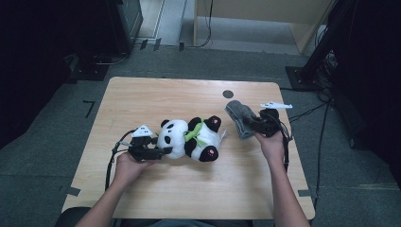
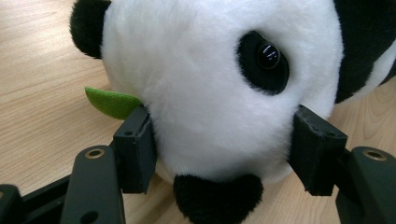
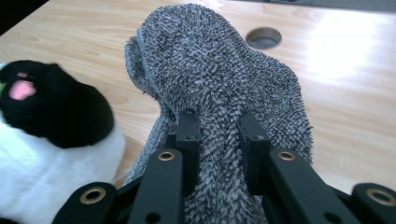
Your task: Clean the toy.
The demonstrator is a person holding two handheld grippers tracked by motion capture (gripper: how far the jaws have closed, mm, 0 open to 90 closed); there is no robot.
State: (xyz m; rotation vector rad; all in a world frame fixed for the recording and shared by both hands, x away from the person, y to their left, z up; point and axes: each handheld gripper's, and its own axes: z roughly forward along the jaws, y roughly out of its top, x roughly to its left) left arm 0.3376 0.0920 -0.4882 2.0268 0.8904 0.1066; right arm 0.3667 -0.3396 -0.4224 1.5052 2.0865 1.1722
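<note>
A black-and-white plush panda (image 1: 191, 137) with a green scarf lies on its back in the middle of the wooden table (image 1: 165, 94). My left gripper (image 1: 163, 151) is at the panda's head (image 2: 215, 88), its two pads pressing into the white fur on either side. A grey fluffy cloth (image 1: 239, 116) hangs lifted at the panda's right. My right gripper (image 1: 250, 124) is shut on the grey cloth (image 3: 219, 84), a fold pinched between its jaws, with the panda's black foot (image 3: 51, 107) close at the left of that view.
A round cable hole (image 1: 228, 93) sits in the tabletop near the far edge, just behind the cloth. Grey carpet surrounds the table, with dark equipment and cables at the left and right.
</note>
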